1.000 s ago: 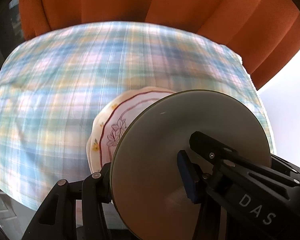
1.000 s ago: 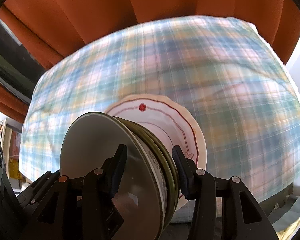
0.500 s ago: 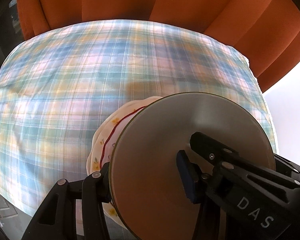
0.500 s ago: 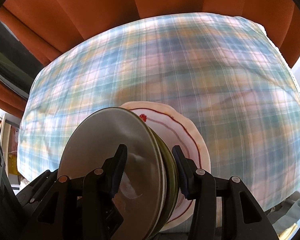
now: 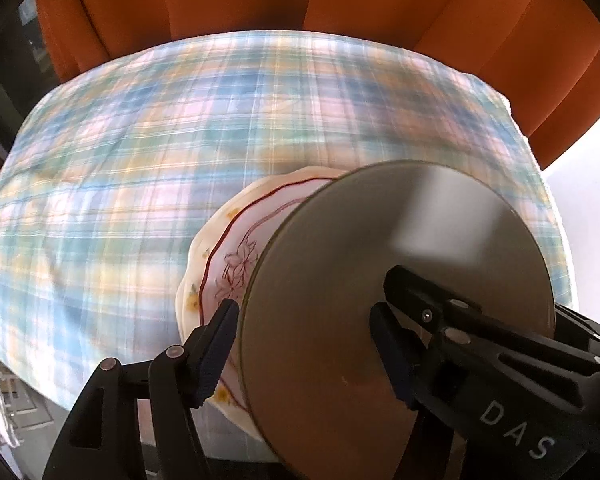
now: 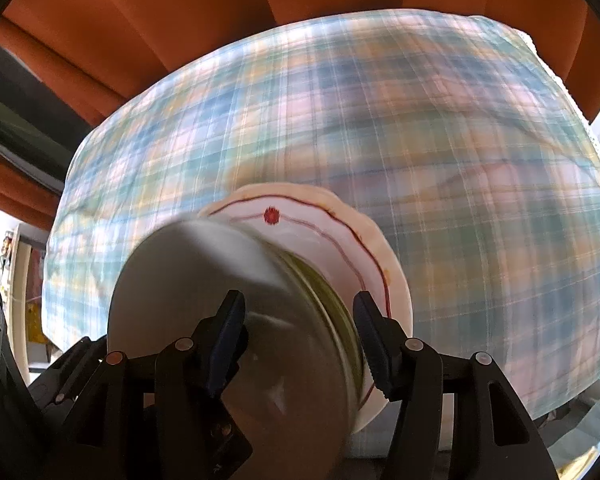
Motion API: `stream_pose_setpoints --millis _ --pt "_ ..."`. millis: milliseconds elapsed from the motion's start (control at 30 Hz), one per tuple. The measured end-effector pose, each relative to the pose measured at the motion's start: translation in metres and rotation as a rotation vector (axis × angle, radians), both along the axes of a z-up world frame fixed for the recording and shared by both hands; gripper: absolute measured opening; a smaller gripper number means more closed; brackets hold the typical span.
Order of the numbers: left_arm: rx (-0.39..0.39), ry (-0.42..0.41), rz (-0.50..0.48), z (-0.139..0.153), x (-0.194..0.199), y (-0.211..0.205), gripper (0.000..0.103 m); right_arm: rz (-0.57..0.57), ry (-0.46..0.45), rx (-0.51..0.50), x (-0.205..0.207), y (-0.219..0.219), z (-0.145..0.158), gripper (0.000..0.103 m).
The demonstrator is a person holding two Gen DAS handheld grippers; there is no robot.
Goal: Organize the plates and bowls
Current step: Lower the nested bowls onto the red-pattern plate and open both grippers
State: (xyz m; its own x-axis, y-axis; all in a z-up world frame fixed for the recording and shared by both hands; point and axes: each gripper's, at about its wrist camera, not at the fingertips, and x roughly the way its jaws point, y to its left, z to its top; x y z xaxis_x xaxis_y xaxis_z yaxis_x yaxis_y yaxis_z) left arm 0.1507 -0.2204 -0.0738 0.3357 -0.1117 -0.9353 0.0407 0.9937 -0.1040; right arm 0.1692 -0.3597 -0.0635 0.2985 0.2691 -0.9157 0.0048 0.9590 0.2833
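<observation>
Above the plaid-covered table, a stack of dishes is held on edge between both tongs — a grey plate facing the left camera, olive-rimmed dishes behind it, and a cream plate with a red line and flowers at the far side. The left tongs and the right tongs each clamp the stack across its thickness. Orange curtains hang beyond the table.
</observation>
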Motion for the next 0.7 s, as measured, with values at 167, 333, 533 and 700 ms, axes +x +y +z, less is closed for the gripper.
stream_pose_setpoints --millis 167,333,533,700 --pt "0.016 -0.049 0.016 0.009 -0.014 0.001 0.072 0.004 -0.036 0.005 -0.012 -0.003 0.005 0.066" --pt "0.031 -0.112 0.032 0.024 -0.024 0.008 0.075 -0.004 -0.114 -0.021 -0.026 -0.001 0.022 0.070" --pt "0.038 -0.201 0.060 0.039 -0.035 0.035 0.075 -0.061 -0.215 -0.074 -0.045 0.008 0.046 0.070" --pt "0.012 -0.251 0.075 0.055 -0.049 0.065 0.075 -0.139 -0.257 -0.130 -0.061 0.023 0.061 0.070"
